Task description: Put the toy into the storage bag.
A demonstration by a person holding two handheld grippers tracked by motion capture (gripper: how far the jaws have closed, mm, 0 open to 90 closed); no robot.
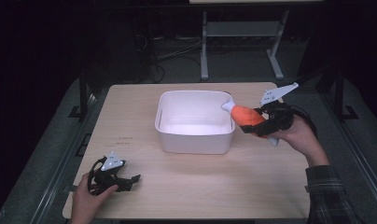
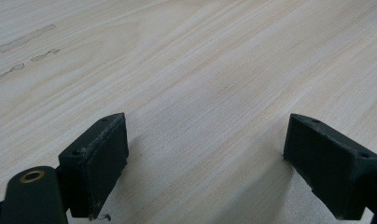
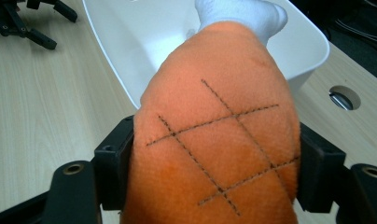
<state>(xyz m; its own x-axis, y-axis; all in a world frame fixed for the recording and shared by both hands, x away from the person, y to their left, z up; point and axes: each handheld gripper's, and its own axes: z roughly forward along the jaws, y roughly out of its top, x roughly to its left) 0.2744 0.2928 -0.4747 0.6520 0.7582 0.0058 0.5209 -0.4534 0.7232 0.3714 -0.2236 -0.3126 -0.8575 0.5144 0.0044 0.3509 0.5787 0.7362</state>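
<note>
The jaws of the right gripper press on both sides of an orange plush drumstick — the soft body bulges out between the two black pads, so the pinch is firm. Dark stitched lines cross on the orange fabric, and a white end sticks out on the far side, away from the jaws. In the high view the right gripper holds this plush drumstick in the air, with its white tip just over the right rim of a white plastic tub. The tub stands in the middle of a light wooden table, and its inside looks empty.

The jaws of the left gripper are spread wide apart, and between them there is only the bare table surface. In the high view the left gripper rests low at the near left corner of the table, well apart from the tub, held by the person's left hand. The right hand comes in from the right edge, with a checked sleeve behind it.
</note>
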